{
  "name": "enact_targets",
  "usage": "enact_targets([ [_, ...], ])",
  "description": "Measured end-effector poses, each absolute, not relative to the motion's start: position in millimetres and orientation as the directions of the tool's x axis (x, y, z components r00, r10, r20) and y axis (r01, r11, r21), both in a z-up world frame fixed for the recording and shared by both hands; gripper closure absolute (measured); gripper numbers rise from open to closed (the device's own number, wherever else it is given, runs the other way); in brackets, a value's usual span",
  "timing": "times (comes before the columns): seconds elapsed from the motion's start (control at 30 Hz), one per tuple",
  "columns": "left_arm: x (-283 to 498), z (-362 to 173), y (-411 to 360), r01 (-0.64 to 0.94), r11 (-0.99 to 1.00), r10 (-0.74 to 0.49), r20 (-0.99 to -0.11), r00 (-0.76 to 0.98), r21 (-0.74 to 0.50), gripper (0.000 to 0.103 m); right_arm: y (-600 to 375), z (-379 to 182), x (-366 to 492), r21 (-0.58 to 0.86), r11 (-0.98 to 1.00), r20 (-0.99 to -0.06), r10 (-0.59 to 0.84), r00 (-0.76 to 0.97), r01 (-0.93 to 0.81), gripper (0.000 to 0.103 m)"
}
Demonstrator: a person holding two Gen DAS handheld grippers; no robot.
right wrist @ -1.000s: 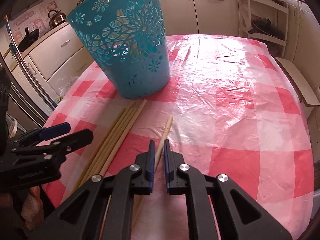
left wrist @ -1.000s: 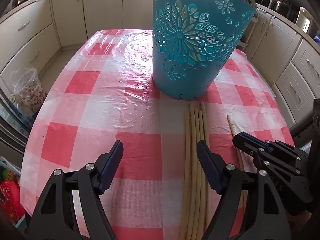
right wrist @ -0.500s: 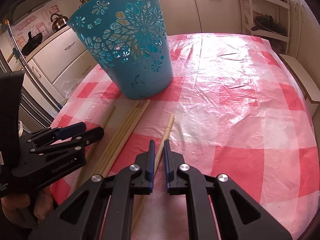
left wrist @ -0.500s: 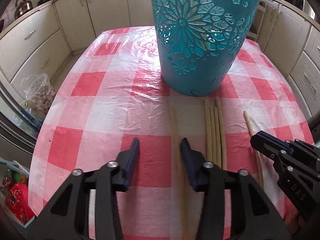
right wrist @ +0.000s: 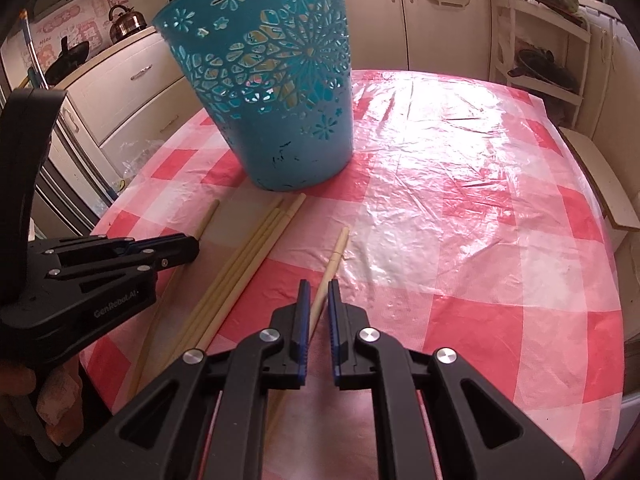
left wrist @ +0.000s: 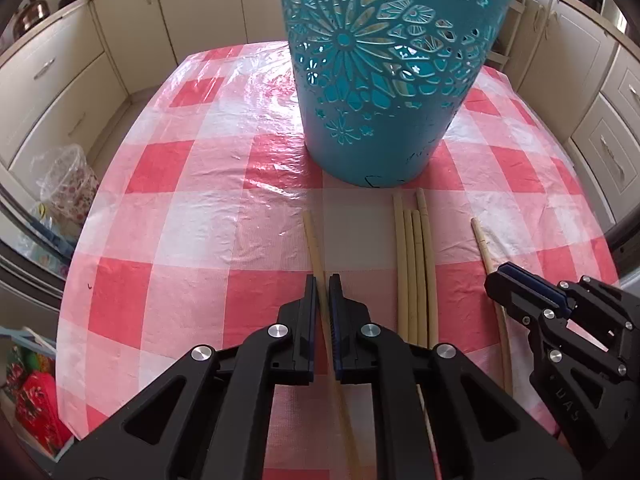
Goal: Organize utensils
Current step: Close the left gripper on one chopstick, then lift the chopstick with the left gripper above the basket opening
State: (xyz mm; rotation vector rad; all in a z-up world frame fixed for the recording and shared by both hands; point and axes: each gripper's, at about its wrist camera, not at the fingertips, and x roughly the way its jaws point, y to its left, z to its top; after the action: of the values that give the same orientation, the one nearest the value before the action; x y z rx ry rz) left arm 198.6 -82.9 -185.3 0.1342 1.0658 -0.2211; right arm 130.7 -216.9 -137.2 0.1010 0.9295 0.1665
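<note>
I have each set of jaws clamped on 1 long bamboo chopstick: the left gripper (left wrist: 323,280) on the lone stick (left wrist: 311,236) left of the bundle of 4 (left wrist: 414,264), the right gripper (right wrist: 316,286) on the far-right stick (right wrist: 334,256), all lying on the checked surface (right wrist: 460,240). They look light, stiff and smooth, so a mid-length grip may pivot. The blue basket (left wrist: 384,80) stands just beyond their tips, and the grippers work close together.

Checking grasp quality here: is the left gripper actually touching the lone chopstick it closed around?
Touching. In the left wrist view the left gripper has both pads pressed against the lone chopstick, with no gap visible.
</note>
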Motion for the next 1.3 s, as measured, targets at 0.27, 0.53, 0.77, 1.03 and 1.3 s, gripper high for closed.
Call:
enact_targets([
  [0.27,188.5,-172.7,-61.0,0.232,0.968,-0.200,-0.839,0.506,-0.090,0.099,-218.2,-140.5,131.1,0.181,0.978,-0.778,0.209,0.593,-0.107,0.094],
  [0.53,163.9,-112.4,-14.2,0.196,0.959,-0.283,-0.719,0.635,-0.204,0.099,-225.1,-140.2,129.7,0.222,0.970,-0.768,0.234,0.596,-0.095,0.094],
  [0.77,158.2,-35.8,-5.0,0.227,0.941,-0.333,-0.557,0.761,-0.252,0.098,-225.3,-138.5,128.2,0.219,0.971,-0.767,0.230,0.599,-0.092,0.094],
  [1.03,200.4,19.6,-28.5,0.259,0.919,-0.365,-0.390,0.845,-0.298,0.098,-227.9,-139.3,128.9,0.244,0.965,-0.763,0.250,0.597,-0.092,0.093],
  [1.3,259.2,38.9,-55.5,0.218,0.903,-0.335,-0.288,0.897,-0.370,0.098,-231.0,-139.9,129.4,0.280,0.954,-0.755,0.287,0.590,-0.106,0.088],
])
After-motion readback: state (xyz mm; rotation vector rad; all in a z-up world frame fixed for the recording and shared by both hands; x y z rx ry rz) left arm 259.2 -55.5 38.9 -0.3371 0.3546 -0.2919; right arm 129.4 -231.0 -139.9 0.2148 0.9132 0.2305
